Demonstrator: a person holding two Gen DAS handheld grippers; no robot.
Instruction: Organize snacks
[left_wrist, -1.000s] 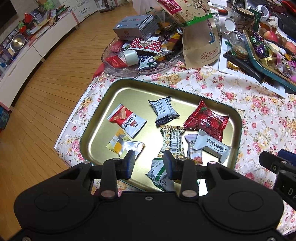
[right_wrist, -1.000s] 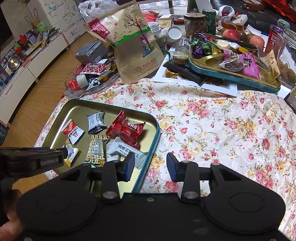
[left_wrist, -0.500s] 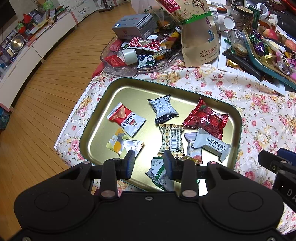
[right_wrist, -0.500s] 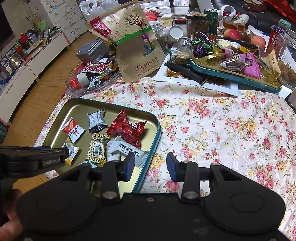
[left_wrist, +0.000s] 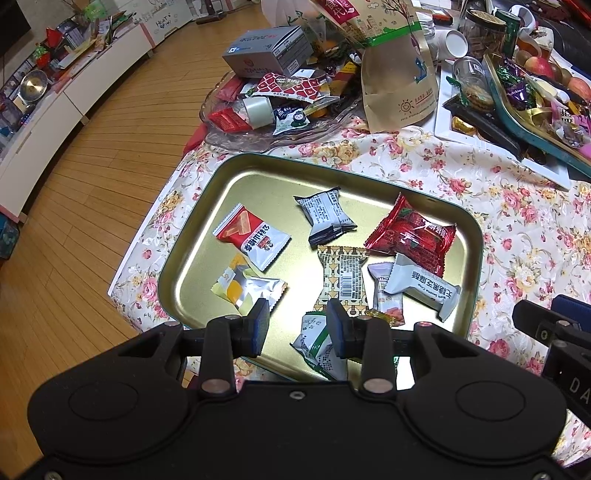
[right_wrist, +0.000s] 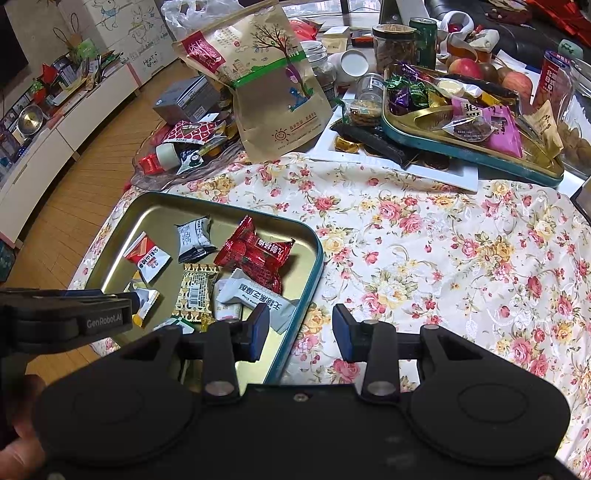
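A gold tin tray (left_wrist: 258, 173) with a teal rim lies on the floral tablecloth and holds several wrapped snacks: a red-and-white packet (left_wrist: 253, 236), a grey packet (left_wrist: 325, 216), a red packet (left_wrist: 412, 234), a yellow-and-silver packet (left_wrist: 245, 288), a patterned barcode packet (left_wrist: 343, 277), a white bar (left_wrist: 424, 288) and a green-and-white packet (left_wrist: 317, 343). My left gripper (left_wrist: 297, 325) is open and empty above the tray's near edge. My right gripper (right_wrist: 301, 330) is open and empty above the tray's right rim (right_wrist: 314, 273) and the cloth.
A glass dish (left_wrist: 258, 133) of mixed snacks, a grey box (left_wrist: 267, 51) and a tall paper bag (right_wrist: 273, 92) stand behind the tray. A second teal tray (right_wrist: 472, 147) full of sweets sits at the back right. The wooden floor (left_wrist: 92, 184) lies to the left.
Both grippers have drifted back slightly from the tray. Both jaws stay open and empty. The snacks have not moved.
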